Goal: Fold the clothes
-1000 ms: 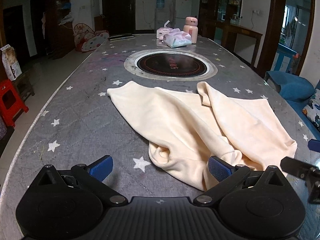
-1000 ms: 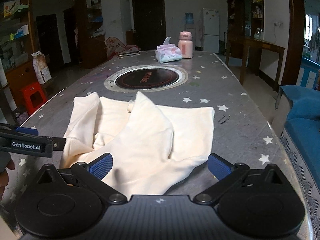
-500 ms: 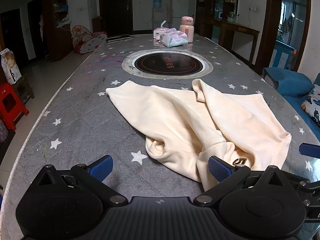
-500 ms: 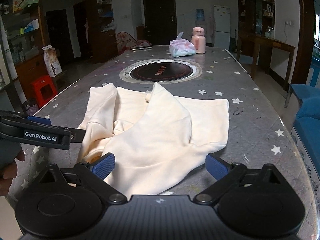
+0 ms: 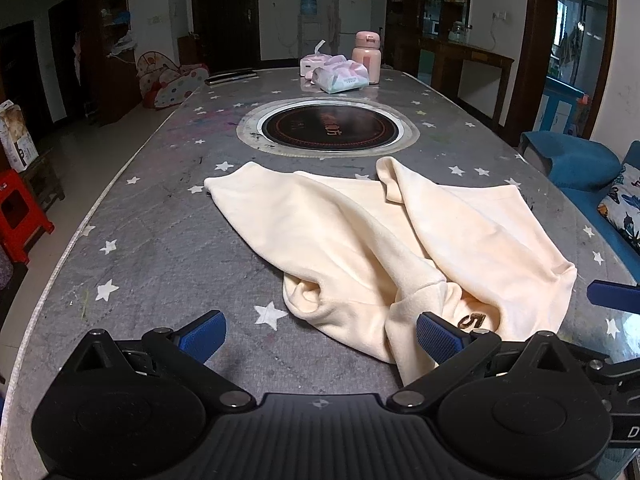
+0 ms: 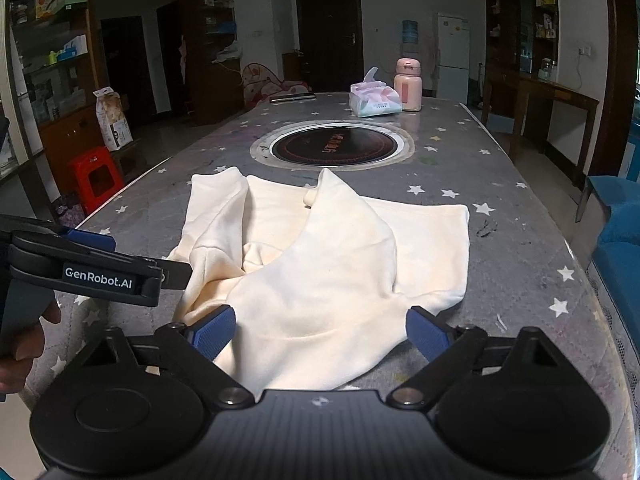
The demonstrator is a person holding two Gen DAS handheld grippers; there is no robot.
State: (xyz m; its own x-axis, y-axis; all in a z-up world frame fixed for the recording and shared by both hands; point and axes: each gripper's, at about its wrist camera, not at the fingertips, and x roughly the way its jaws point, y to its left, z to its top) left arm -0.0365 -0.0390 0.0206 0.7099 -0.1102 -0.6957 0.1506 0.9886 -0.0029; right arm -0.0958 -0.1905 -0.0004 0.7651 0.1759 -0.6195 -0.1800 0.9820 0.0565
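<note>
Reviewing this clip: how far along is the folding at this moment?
Barely begun. Done: the cream garment lies on the starred table, sleeves flopped across the body, rumpled, no neat fold visible. In hand: nothing; the left gripper and the right gripper are both open at its near edge. Left: smoothing it flat and every actual fold.

Soft matt cream cloth garment [image 5: 360,240], glossy star-printed table cover [image 5: 160,248], ribbed blue fingers [image 6: 212,330]
</note>
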